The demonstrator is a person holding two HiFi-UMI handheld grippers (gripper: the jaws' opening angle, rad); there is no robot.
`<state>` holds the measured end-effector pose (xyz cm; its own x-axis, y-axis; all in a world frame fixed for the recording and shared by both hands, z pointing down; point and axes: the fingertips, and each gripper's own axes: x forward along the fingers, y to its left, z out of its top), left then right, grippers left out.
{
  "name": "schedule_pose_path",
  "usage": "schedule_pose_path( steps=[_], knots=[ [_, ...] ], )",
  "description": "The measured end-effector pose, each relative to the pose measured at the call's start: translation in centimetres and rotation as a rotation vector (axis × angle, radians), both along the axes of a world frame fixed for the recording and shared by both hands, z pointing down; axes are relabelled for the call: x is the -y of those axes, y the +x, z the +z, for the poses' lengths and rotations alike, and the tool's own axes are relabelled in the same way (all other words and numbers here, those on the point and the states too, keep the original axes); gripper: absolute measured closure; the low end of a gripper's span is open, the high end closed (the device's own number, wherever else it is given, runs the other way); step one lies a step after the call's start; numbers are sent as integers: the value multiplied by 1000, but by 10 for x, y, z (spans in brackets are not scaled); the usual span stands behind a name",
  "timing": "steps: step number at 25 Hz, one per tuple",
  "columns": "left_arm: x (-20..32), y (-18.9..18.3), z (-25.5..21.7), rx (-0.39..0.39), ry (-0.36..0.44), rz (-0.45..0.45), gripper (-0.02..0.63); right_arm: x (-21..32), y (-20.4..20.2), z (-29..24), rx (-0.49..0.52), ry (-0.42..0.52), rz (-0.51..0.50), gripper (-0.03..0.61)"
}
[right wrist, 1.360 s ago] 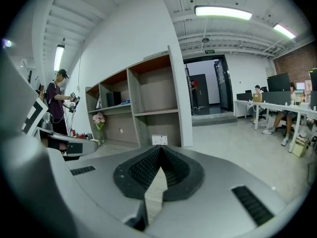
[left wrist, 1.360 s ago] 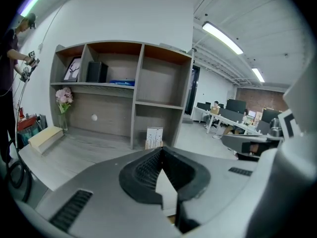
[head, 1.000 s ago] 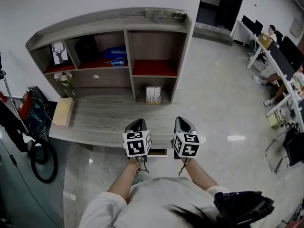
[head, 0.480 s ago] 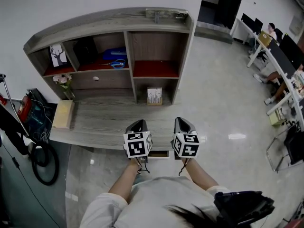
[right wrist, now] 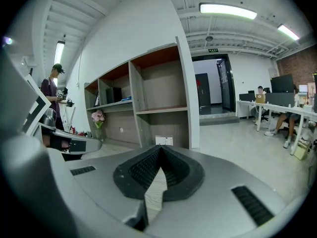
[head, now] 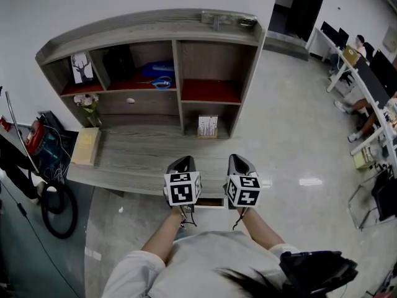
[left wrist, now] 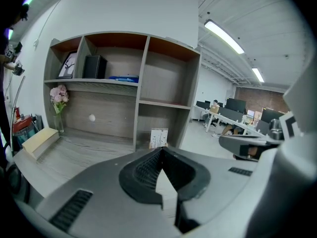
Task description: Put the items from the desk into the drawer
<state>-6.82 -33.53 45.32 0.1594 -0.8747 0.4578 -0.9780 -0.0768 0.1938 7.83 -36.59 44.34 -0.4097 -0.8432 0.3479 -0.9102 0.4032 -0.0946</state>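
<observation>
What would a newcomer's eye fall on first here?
The left gripper and right gripper, grey with black-and-white square markers, sit shut and empty low in the head view. Beyond them stands a grey wooden desk with a shelf unit, a pale rectangular box at its left end.

Grey wood-grain counter (head: 136,157), shelf unit (head: 178,73) in the same grey grain with red compartment floors; blue-handled scissors (head: 162,83), black box (head: 119,62), white card (head: 80,67) with a black deer, pink flowers (head: 87,101), pale tan box (head: 85,146); grey left tongs (left wrist: 159,150) and right tongs (right wrist: 159,148), black ribbed pads (left wrist: 143,168), black-and-white square-marked cubes (head: 182,188)
</observation>
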Motion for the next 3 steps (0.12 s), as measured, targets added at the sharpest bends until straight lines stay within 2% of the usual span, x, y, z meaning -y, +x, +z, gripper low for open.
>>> schedule_pose_path(
  steps=[3],
  knots=[
    [0, -5, 0, 4, -1, -1, 604, -1, -5, 1, -2, -2, -4, 580]
  ],
)
